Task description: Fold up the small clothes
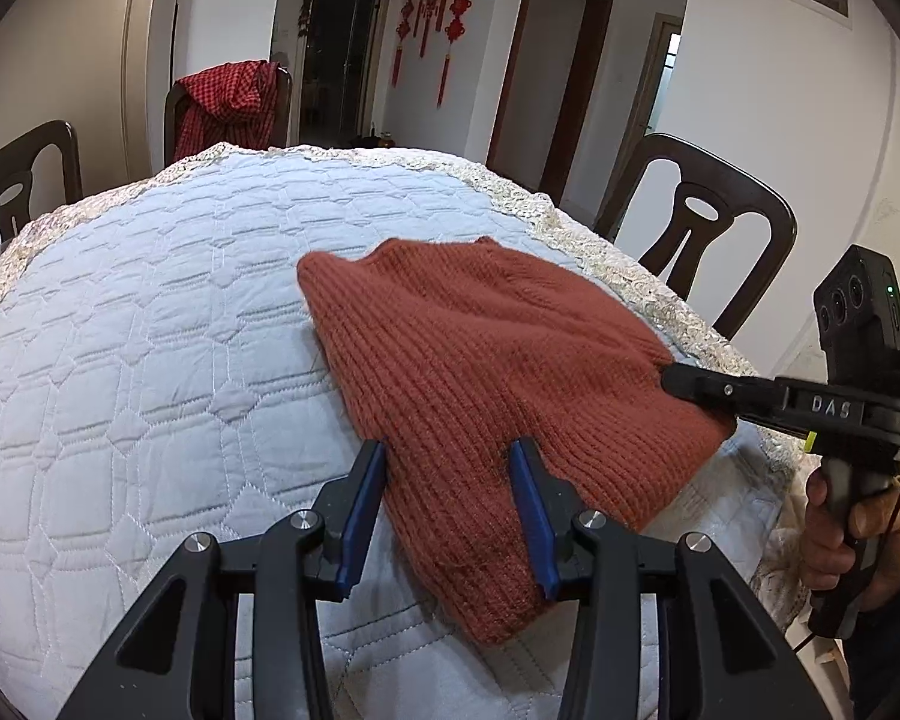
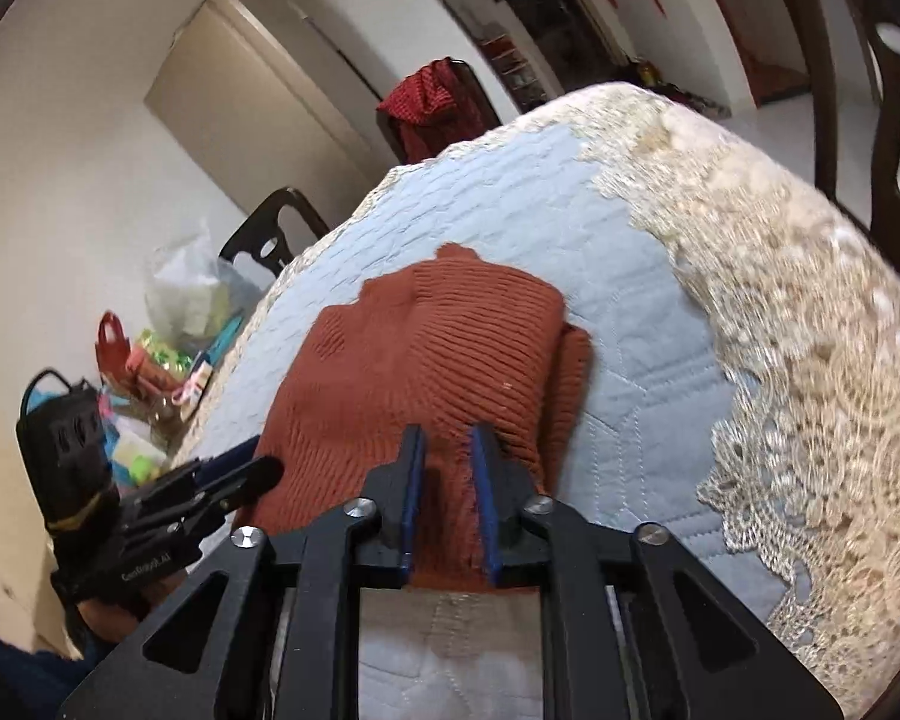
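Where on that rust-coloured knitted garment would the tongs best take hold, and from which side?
The rust knit lies flat on the quilted cover, so its edges are the graspable part. Probably best: pinch a near corner, coming in low from the near side, since the middle offers no fold to grip.

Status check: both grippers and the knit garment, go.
Left gripper open, straddling rust-red knit garment near edge. Right gripper shut on garment's edge. Garment lies on quilted table cover; nothing in the way.
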Motion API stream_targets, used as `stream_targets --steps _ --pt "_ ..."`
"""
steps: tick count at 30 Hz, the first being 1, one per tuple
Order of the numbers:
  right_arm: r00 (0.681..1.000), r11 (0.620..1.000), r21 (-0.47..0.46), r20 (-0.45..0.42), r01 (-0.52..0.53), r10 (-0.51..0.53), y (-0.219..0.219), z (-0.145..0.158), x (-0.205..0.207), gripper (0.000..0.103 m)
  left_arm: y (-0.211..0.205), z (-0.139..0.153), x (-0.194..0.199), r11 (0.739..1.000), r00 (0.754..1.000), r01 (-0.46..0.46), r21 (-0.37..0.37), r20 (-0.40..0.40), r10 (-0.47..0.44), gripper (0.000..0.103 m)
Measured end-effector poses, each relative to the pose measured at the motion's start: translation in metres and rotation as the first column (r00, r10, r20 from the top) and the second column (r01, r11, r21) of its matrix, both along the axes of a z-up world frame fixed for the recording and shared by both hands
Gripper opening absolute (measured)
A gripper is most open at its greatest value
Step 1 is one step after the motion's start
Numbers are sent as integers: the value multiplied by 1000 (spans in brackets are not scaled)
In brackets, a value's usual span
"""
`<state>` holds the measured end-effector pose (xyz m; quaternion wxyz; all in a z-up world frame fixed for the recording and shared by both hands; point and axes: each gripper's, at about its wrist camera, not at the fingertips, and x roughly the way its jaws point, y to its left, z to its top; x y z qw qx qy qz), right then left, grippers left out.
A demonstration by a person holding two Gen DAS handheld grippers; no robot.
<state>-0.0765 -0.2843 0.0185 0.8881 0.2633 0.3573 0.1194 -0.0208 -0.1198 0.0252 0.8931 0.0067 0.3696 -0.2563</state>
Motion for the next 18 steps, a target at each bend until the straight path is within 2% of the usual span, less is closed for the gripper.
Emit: stream_targets --steps 3,5,9,12,15,18 --pt "1000 997 73 -12 11 -11 -8 -4 -1 0 8 0 2 999 1000 1 -37 -27 -2 46" --pt "1000 999 53 -19 11 -10 -5 2 -1 0 11 5 4 999 999 8 -50 -33 -10 46" --pt "1000 1000 -11 16 7 -7 4 21 1 4 10 28 9 999 999 6 -47 47 -4 46" --pt "999 999 -34 53 15 -13 7 31 11 4 3 34 23 999 998 2 -48 68 2 46" --pt "999 998 -54 50 12 -10 11 30 25 4 -8 20 39 999 1000 16 -41 19 -15 46" --pt "999 993 -107 -18 40 -42 12 14 39 4 -13 -1 43 1000 999 18 -8 -30 -18 46"
